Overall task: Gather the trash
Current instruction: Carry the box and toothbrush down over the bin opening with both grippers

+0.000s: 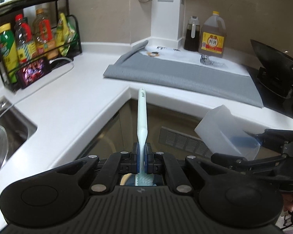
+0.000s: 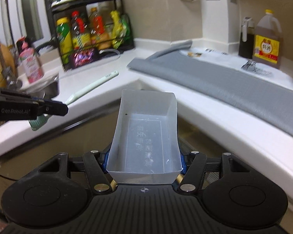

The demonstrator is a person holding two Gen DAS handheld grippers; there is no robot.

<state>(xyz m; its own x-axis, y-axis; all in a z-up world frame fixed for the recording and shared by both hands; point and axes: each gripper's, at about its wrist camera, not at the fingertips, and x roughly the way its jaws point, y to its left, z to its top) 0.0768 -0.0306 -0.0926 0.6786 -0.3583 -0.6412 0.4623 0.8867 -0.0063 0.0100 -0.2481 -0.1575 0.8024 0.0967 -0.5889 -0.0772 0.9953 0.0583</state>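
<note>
A white L-shaped tabletop [image 1: 72, 105] is wrapping around the corner beneath beige tiled walls [image 1: 107, 11]. A grey mat [image 1: 185, 78] is lying on it, a black wire rack [image 1: 35, 39] of bottles is standing beside a steel sink [image 1: 7, 128], and daylight is coming through a window [image 2: 15, 9].

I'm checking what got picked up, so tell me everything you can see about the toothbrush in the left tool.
The toothbrush is pale mint green, plastic by its look, with a slim handle that widens toward its rounded end, where small dark lettering is printed. The left tool is shut on its narrow neck, blue pads pressing both sides. The bristled head sits behind the pads, toward the camera; the handle sticks forward, over the white counter's inner corner. Only the tool touches it.
</note>
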